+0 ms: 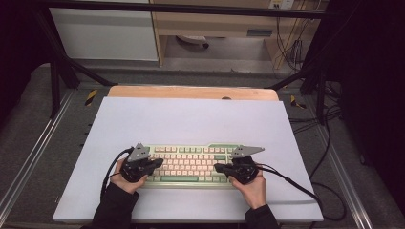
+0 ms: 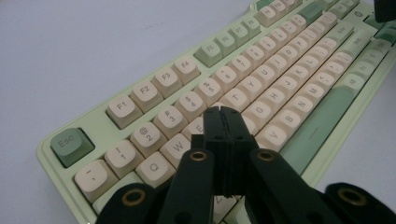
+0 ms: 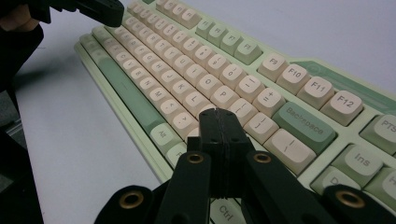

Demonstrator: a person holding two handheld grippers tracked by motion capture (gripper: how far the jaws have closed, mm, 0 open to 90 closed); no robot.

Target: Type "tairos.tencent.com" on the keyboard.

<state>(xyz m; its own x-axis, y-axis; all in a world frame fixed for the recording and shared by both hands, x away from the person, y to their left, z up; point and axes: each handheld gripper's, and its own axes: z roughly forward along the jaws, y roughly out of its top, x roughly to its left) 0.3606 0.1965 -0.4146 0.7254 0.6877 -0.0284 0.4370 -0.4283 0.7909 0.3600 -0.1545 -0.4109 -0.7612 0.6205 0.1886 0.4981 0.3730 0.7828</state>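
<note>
Hovering grippers, jaws shut, matte rounded-key keyboard (image 1: 191,164)

High view: I look forward and down from above my side of the table (image 1: 191,119) | left gripper view: low and close, facing along the keyboard (image 2: 261,70) from its Esc end | right gripper view: low and close, facing from its Backspace end | shared: all three views hold the keyboard's middle key rows
</note>
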